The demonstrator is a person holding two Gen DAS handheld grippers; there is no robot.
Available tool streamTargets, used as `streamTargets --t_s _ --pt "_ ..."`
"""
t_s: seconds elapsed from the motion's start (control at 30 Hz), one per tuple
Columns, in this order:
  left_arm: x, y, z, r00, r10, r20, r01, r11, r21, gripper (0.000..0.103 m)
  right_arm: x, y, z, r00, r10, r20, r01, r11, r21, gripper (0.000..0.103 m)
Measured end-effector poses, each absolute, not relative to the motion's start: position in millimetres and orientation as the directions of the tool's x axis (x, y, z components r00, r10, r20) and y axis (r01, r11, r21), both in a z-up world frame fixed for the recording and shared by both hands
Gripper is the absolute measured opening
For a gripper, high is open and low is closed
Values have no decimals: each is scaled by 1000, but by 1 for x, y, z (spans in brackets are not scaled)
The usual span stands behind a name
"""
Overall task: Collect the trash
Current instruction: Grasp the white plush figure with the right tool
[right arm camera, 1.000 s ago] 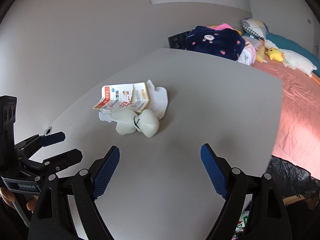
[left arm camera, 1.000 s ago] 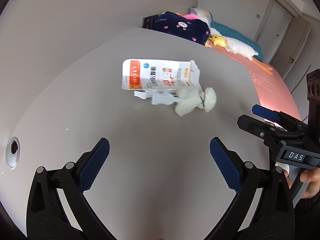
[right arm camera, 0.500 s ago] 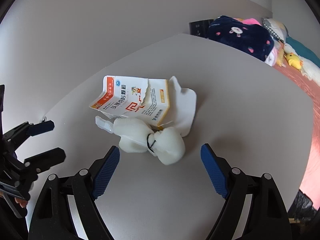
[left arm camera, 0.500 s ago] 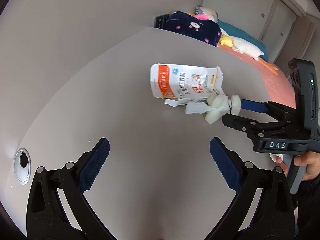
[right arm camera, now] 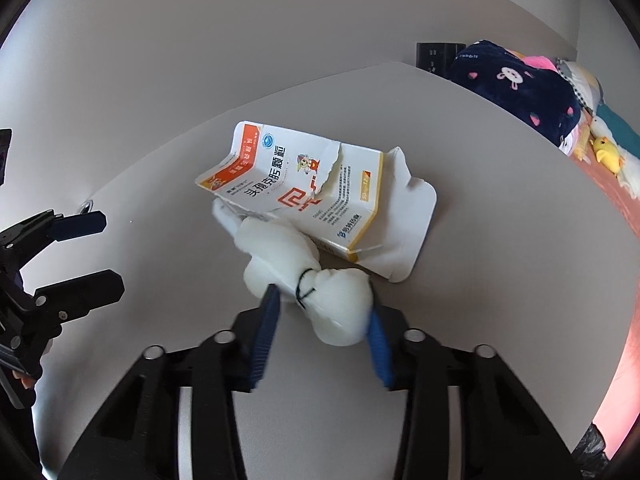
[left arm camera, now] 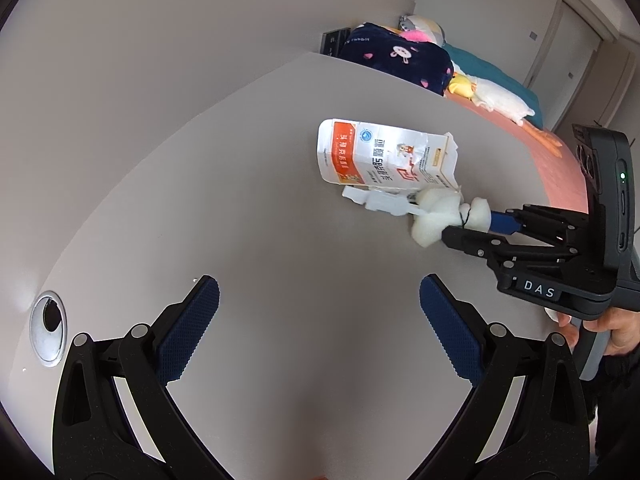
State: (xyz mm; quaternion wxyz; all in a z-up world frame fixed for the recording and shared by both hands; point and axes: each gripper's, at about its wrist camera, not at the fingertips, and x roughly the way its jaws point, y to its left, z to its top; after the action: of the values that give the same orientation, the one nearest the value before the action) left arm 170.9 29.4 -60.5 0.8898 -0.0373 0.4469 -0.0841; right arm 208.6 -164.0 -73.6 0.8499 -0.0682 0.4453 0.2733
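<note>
Right tool (right arm camera: 322, 312): jaws closing on a white foam wad (right arm camera: 312, 276) tied round the middle with black thread; blue pads press both sides of its near lobe. Seen from the left wrist, the same tool (left arm camera: 474, 226) reaches in from the right, held by a hand (left arm camera: 616, 332) at the frame edge.

Left tool (left arm camera: 319, 328): jaws wide apart, nothing between them, hovering over bare tabletop (left arm camera: 280, 240). From the right wrist it shows at the far left (right arm camera: 80, 248), well apart from the trash.

Trash: the foam wad (left arm camera: 444, 214) lies on the tabletop, touching a torn white and orange carton (right arm camera: 296, 184) just beyond it. A small white plastic piece (left arm camera: 380, 200) lies beside the carton's near edge, plain only in the left view. The carton's open white flap (right arm camera: 408, 216) shows fully only in the right view.

Left view only: a round cable hole (left arm camera: 50, 326) in the tabletop, close to the left tool.

Surroundings: past the tabletop, a bed (left arm camera: 556, 160) with a pink sheet, a dark blue blanket (right arm camera: 516, 88) with rabbit print, a yellow plush toy (right arm camera: 608, 152).
</note>
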Motion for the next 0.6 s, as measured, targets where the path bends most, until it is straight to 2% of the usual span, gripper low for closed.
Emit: streamTargets --t_s 0.07,0.3,0.47,0.6 --pt "171 27 -58 592 -182 -785 123 983 -135 97 203 -167 -72 453 418 -788 -532 836 137 25" --pt "181 17 -52 587 -171 -792 160 983 -93 97 190 -187 -53 505 452 -735 -502 847 175 24" --pt "193 9 -49 563 -213 -798 132 977 -168 97 192 -207 -38 561 435 -704 -462 871 170 24" --pt "202 -6 -41 568 -210 -796 108 978 -181 97 195 -227 -31 607 409 -682 -414 895 168 24"
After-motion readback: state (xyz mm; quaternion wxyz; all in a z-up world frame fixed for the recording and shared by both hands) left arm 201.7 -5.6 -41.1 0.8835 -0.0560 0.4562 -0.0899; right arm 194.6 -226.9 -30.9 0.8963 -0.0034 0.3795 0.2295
